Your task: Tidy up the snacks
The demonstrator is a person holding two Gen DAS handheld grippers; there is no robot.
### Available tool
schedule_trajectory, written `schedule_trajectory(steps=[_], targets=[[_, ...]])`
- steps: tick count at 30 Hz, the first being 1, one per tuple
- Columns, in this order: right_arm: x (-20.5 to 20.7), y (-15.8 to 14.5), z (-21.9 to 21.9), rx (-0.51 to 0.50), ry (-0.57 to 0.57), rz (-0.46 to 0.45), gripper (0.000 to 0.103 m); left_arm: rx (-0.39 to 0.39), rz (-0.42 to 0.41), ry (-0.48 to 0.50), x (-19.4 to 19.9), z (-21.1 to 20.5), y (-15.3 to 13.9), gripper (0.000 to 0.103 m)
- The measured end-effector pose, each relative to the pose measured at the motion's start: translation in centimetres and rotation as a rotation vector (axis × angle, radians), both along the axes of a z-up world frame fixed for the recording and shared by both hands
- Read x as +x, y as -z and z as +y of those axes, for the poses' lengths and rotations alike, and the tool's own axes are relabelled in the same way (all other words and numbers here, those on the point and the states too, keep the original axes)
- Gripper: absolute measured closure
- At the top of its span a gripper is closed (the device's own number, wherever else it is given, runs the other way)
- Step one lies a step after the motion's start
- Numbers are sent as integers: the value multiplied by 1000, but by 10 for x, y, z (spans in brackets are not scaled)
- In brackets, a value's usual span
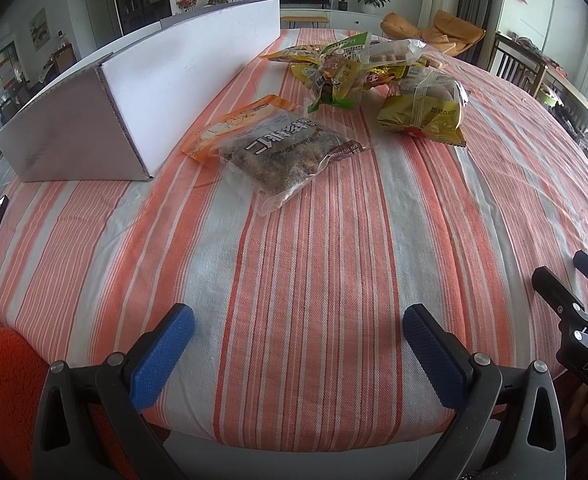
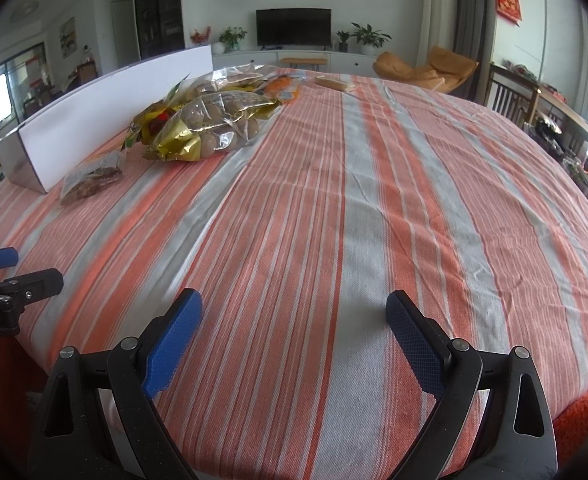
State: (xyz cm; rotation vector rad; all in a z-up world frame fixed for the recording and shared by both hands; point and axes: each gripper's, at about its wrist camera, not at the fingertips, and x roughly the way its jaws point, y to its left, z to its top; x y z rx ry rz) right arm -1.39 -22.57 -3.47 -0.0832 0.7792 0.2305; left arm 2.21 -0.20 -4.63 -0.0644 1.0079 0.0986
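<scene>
Both claws hang wide apart and empty over the near edge of the striped table (image 1: 313,240). The left claw (image 1: 297,344) looks out at a clear bag of dark nuts (image 1: 282,156), which overlaps an orange packet (image 1: 230,124), just beside the long white box (image 1: 182,80) standing open on the left. Beyond them lies the snack pile (image 1: 357,68), with a gold bag of round buns (image 1: 425,112) at its near side. The right claw (image 2: 294,332) sees bare cloth ahead, and those buns (image 2: 214,128) lie well off to its left.
</scene>
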Motion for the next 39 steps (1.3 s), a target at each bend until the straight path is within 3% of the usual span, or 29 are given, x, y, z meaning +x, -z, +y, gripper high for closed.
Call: schedule_trajectory(steps=[8,13,15,24,39], targets=[[0,0,0,0,0,0,7,-30,48,-28,5,4,-4,0],[0,1,0,0,-1,0,7,-330,66,-155,20,45,-19,0],[0,0,0,-1,-1,0,7,-379,61,-193,31,55,-25,0],[1,0,-1,-4,-3,7,7,-324,59,-248,86,44,-35,0],[2,0,-1,-4,-6,6,7,-279,73,-358,111,46,-29,0]])
